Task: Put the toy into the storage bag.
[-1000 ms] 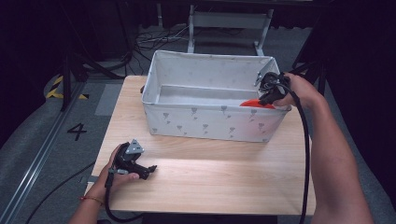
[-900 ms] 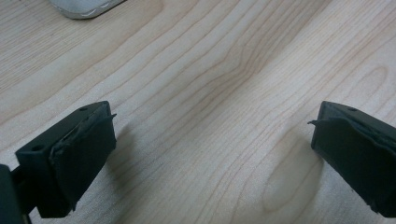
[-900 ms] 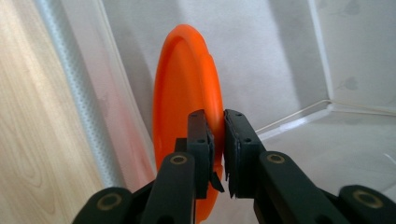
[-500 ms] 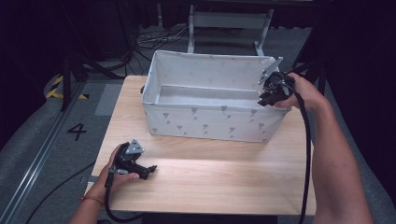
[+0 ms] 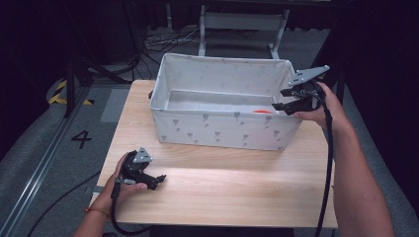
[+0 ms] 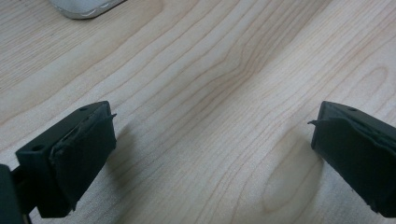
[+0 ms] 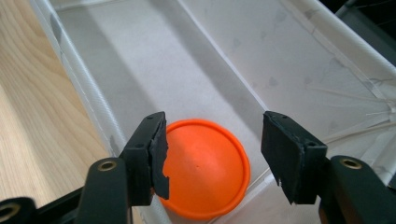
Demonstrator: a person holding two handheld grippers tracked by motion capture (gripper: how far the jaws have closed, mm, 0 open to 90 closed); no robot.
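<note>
A white fabric bin (image 5: 225,126) with small grey prints stands at the back of the wooden table (image 5: 222,182). An orange round disc (image 7: 208,165) lies flat on the bin's floor in its right corner; its edge (image 5: 263,111) peeks over the front wall in the high view. My right gripper (image 5: 291,101) hovers over the bin's right end, open, with nothing between its jaws (image 7: 212,154). My left gripper (image 5: 150,178) rests low on the table near the front left, open over bare wood (image 6: 212,135).
The bin's bottom corner (image 6: 86,7) shows at the top of the left gripper view. Beyond the table lie a dark floor with cables (image 5: 163,39), a metal stand (image 5: 242,22) and a floor mark "4" (image 5: 81,139).
My right gripper has lifted out of the bin's right corner and drawn back toward the rim, leaving the orange disc on the bin floor. The left gripper has stayed still.
</note>
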